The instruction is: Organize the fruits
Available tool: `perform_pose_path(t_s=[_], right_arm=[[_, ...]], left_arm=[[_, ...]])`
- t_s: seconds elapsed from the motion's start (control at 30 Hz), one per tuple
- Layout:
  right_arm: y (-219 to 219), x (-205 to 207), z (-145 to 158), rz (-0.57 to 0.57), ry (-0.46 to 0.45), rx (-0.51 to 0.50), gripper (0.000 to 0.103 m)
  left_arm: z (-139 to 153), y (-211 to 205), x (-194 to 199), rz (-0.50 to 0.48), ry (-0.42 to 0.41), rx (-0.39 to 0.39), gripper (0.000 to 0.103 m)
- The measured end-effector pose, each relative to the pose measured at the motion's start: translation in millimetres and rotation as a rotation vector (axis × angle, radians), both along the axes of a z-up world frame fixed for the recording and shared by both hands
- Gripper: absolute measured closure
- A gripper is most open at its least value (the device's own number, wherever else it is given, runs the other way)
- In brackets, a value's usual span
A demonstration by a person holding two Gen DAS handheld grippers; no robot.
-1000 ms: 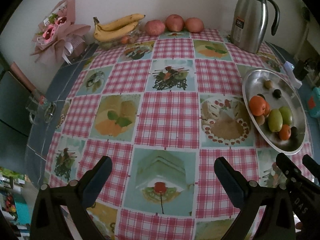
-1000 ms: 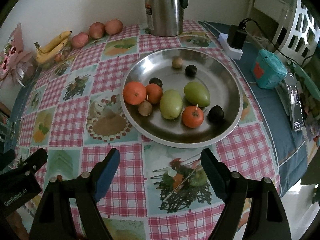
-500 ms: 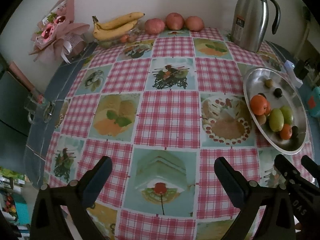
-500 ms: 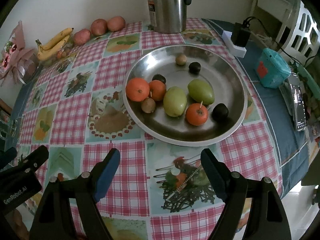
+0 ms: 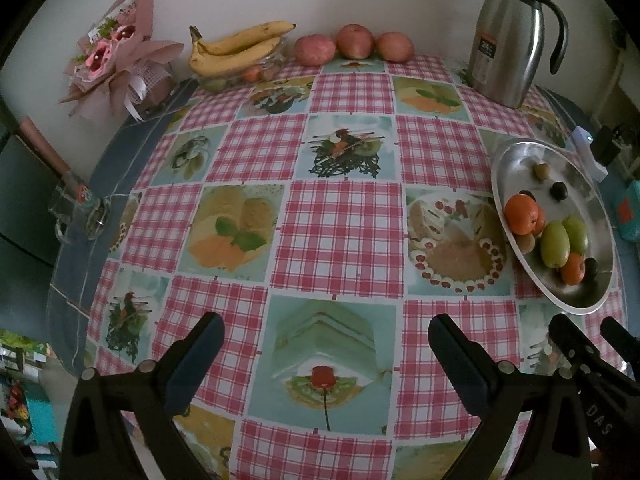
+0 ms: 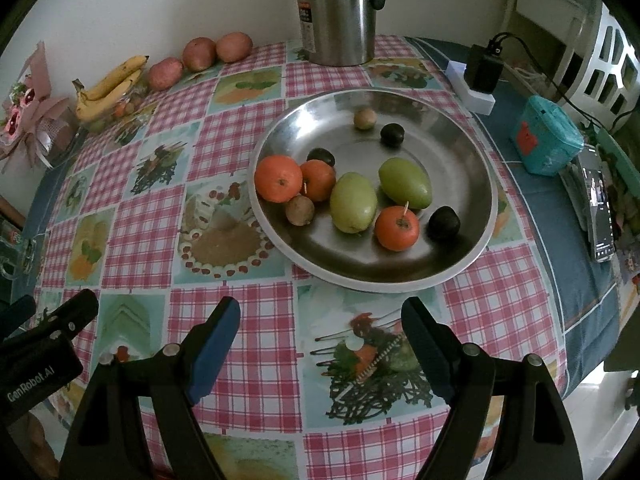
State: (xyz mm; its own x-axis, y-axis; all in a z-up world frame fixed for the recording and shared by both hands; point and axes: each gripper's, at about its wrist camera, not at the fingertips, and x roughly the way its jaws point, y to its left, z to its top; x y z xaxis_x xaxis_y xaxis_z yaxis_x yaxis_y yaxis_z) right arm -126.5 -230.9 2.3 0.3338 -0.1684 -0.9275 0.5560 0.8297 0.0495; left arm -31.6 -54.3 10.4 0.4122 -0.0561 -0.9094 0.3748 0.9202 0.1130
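A steel plate holds three oranges, two green mangoes, two brown kiwis and three dark round fruits. My right gripper hangs open and empty just in front of the plate's near rim. My left gripper is open over the checked tablecloth, with the plate off to its right. Bananas and three red apples lie along the far wall.
A steel jug stands at the back right. A pink bouquet sits at the back left and a glass mug at the left edge. A power strip, a teal box and a phone lie right of the plate.
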Motion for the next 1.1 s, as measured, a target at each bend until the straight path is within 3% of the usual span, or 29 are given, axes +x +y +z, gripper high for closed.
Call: perform_pose_path(t_s=[1.1], right_arm=[[-3.1,0.7,-6.8,-0.008,0.018,0.014,0.020]], left_arm=[[0.4,-1.5,-0.9,-0.003,0.002,-0.002,0.000]])
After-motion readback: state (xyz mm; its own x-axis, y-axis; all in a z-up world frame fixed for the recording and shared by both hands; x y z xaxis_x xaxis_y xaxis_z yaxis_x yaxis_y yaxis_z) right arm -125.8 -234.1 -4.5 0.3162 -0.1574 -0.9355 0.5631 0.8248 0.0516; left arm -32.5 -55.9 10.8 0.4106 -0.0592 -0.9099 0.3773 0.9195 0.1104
